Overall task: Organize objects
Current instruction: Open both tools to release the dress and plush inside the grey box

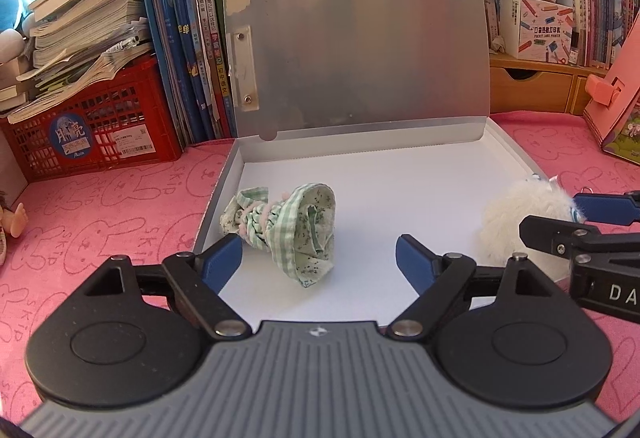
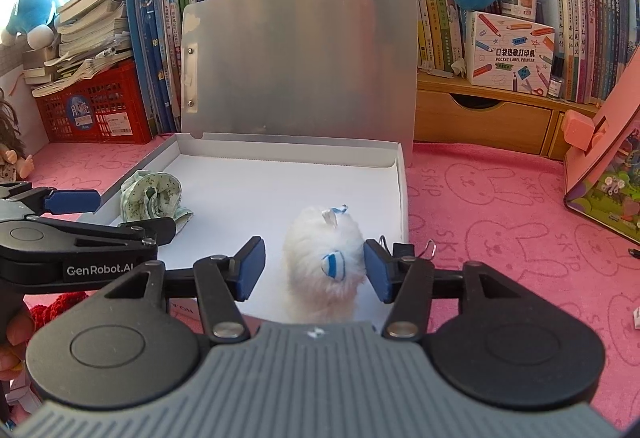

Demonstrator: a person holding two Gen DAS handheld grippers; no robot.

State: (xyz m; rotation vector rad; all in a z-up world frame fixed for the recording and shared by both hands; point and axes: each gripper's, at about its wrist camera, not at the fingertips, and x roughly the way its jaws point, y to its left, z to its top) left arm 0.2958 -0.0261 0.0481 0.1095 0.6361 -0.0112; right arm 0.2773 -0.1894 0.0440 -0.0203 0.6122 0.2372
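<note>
A: Both items down inside the shallow white box (image 1: 400, 181), lid (image 1: 360, 49) propped upright against the books. Looks like the placing step is done for these two.

B: Left tool (image 1: 318, 258)?

A: Blue pads spread apart, nothing between them. Green gingham doll dress (image 1: 292, 230) just ahead, near the box's left wall, crumpled into a cone with pink trim showing; left pad close beside its edge, contact hard to judge.

B: And the right tool (image 2: 314, 270)?

A: Pads parted around the fluffy white plush toy (image 2: 324, 262), right pad at the fur, left pad clear of it. Not clamped. Toy resting on the box floor near the front right, blue-striped patch facing the camera, thin ribbon on top.

B: Left to do?

A: Probably closing the lid, perhaps more items. A small doll (image 2: 12, 157) on the pink bunny-print surface (image 2: 500, 205) at far left, outside the box.
</note>
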